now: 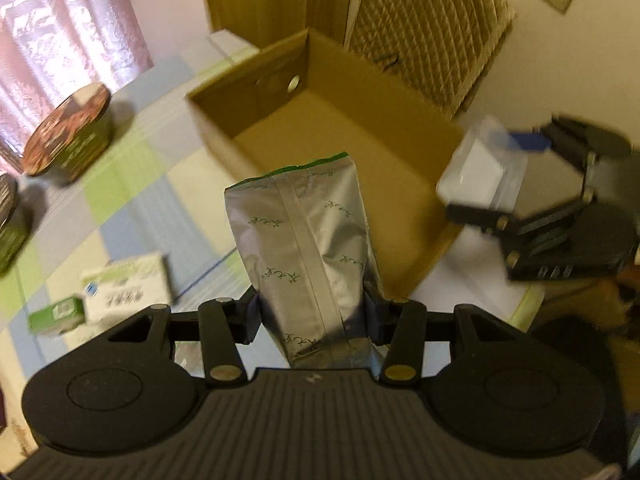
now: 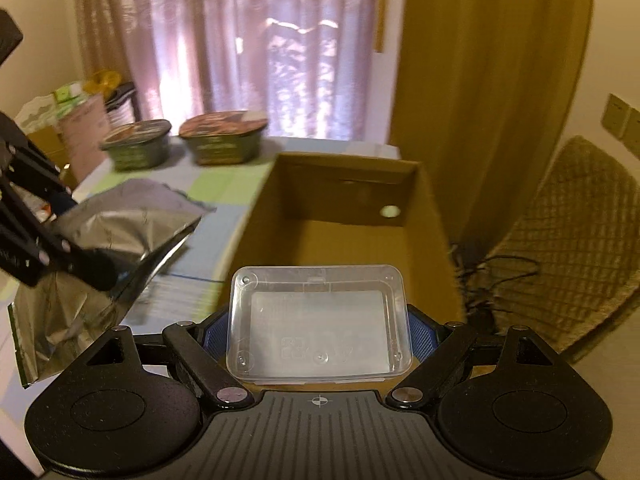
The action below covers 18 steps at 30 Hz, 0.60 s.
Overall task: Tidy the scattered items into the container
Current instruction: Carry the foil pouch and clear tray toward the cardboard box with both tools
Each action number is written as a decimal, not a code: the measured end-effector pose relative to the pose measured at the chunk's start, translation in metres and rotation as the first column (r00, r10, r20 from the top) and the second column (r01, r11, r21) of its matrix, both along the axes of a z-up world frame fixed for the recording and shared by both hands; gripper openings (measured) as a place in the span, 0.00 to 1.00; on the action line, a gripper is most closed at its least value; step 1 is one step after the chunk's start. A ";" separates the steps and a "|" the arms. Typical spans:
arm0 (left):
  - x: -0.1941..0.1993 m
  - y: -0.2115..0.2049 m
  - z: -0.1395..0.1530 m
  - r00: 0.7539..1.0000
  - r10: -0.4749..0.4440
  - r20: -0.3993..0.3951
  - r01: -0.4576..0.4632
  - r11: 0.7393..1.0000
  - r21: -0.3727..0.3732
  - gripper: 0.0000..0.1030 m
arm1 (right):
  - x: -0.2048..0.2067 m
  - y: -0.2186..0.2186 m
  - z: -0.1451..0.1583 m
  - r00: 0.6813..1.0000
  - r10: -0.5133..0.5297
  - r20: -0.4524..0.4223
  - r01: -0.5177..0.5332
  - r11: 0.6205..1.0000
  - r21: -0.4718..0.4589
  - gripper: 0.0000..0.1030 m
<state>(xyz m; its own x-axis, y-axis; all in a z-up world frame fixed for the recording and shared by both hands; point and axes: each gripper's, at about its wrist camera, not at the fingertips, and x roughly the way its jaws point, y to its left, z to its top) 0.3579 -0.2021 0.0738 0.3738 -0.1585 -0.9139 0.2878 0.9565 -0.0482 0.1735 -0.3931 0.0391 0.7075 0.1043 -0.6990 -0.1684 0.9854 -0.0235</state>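
My left gripper (image 1: 314, 312) is shut on a silver foil pouch (image 1: 308, 248) with a green top edge, held upright in front of the open cardboard box (image 1: 248, 124). Over the box's right rim my right gripper (image 1: 494, 172) holds a clear plastic case (image 1: 480, 172). In the right wrist view that gripper (image 2: 318, 334) is shut on the clear plastic case (image 2: 318, 320), just before the cardboard box (image 2: 256, 216), whose bottom looks bare. The foil pouch (image 2: 100, 240) hangs at the left in the left gripper (image 2: 82, 246).
Two round lidded bowls (image 1: 66, 136) (image 1: 8, 224) stand on the checked tablecloth at the left, with a white-and-green carton (image 1: 128, 288) and a small green box (image 1: 56, 314) nearer. A quilted chair (image 2: 568, 248) stands right of the box. Curtains hang behind.
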 end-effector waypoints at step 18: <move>0.086 -0.034 -0.042 0.962 0.270 -0.039 -0.273 0.952 -0.138 0.43 | 0.026 -0.049 -0.024 0.999 -0.050 0.006 0.050 0.998 -0.044 0.85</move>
<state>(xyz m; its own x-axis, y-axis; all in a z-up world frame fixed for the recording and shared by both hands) 0.4437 -0.2362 0.0316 0.4028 -0.1813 -0.8971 0.0158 0.9814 -0.1912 0.1993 -0.4424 0.0151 0.7146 0.0380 -0.6985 -0.1187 0.9906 -0.0676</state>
